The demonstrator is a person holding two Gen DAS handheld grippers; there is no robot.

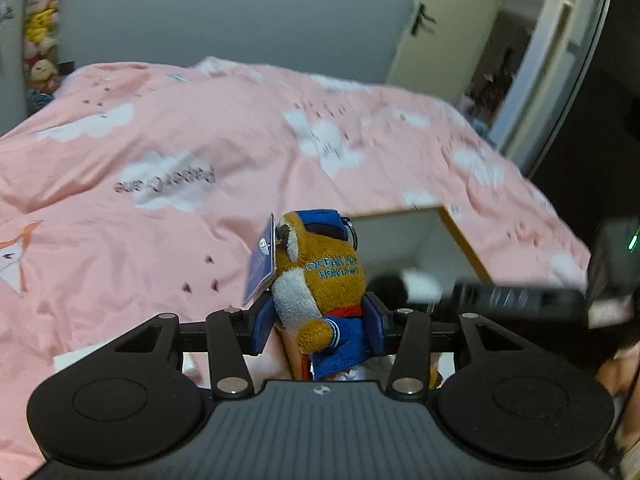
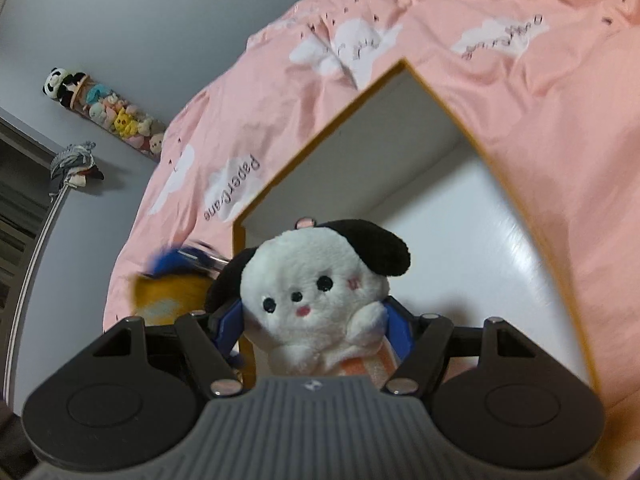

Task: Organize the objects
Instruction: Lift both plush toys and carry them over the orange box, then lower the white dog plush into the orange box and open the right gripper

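Observation:
My left gripper [image 1: 318, 326] is shut on a small brown plush toy [image 1: 320, 280] in a blue jacket and blue cap, with a paper tag at its side, held above the pink bed. My right gripper [image 2: 316, 320] is shut on a white plush dog [image 2: 316, 296] with black ears, held over an open white box [image 2: 460, 216] with orange edges. The brown toy shows blurred at the left in the right wrist view [image 2: 172, 284]. The box also shows in the left wrist view [image 1: 400, 236], just beyond the brown toy.
A pink bedspread [image 1: 180, 152] with white clouds covers the bed around the box. A tall tube of plush toys [image 2: 108, 112] stands by the grey wall. A door [image 1: 444, 20] stands open at the back right. Dark blurred objects [image 1: 520, 300] lie to the right.

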